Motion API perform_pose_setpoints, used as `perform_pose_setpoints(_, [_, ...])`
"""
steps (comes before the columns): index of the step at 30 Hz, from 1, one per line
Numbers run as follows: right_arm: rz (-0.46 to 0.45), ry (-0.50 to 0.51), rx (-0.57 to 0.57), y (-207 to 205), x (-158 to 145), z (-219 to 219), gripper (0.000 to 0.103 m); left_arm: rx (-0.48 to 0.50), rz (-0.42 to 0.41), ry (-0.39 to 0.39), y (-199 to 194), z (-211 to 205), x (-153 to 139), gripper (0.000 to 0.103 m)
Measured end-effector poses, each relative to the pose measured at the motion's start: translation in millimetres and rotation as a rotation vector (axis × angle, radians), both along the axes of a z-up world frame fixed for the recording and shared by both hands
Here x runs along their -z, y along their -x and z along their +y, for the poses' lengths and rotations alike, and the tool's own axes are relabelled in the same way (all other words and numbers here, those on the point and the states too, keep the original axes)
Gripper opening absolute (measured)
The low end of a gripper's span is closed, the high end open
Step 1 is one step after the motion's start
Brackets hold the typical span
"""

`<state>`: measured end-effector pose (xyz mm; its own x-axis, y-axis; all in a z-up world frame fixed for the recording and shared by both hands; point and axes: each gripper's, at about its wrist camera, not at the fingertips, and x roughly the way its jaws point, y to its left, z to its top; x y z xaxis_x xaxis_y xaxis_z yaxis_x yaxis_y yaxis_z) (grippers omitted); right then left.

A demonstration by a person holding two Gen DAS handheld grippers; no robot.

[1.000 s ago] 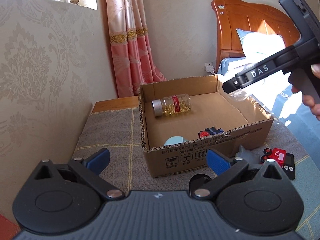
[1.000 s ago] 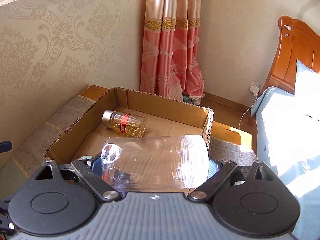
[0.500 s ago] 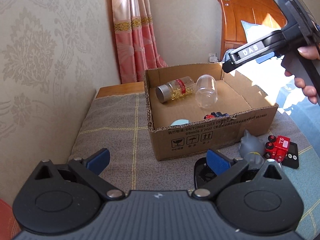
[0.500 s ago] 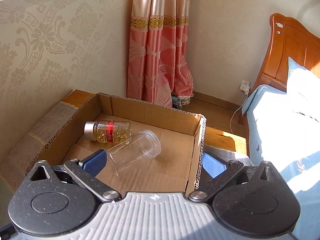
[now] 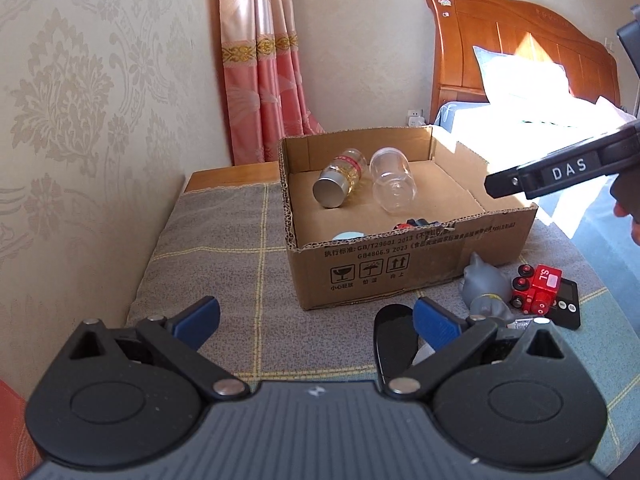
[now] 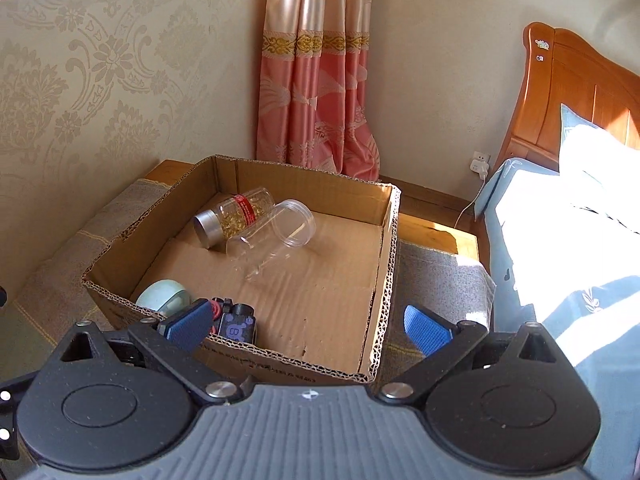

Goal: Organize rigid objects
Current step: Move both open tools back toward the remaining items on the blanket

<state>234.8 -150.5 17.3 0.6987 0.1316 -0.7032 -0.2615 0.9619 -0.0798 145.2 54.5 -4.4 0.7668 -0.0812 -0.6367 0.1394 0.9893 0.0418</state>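
Observation:
A cardboard box [image 5: 404,276] [image 6: 384,280] stands on a grey checked cloth. In it lie a clear empty jar [image 5: 392,186] [image 6: 272,236] and a pill bottle with a silver cap [image 5: 338,182] [image 6: 232,216], side by side. A pale blue round lid [image 6: 162,296] and a small dark toy [image 6: 234,322] lie near its front wall. My left gripper [image 5: 316,318] is open and empty, short of the box. My right gripper [image 6: 306,326] is open and empty, above the box's near wall. Its body shows in the left wrist view [image 5: 560,168].
Right of the box on the cloth lie a grey cat figure [image 5: 486,284], a red toy train [image 5: 538,288] on a black flat device [image 5: 566,304], and a black round object [image 5: 394,336]. A wallpapered wall runs along the left. A bed [image 6: 560,220] lies to the right.
My right gripper opened and let go of the clear jar, which rolled against the pill bottle in the box. Both grippers have drawn back from the box.

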Motion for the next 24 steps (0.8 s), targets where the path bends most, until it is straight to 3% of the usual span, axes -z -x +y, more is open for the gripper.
perform_pose_setpoints(12, [0.071,-0.028,0.078,62,39,-21,0.103,0.044,0.027,0.007,10,-8,7,0.102])
perform_pose_setpoints(24, [0.084,0.019,0.059,103,63,-32,0.103,0.179,0.085,0.057,3,-47,18,0.102])
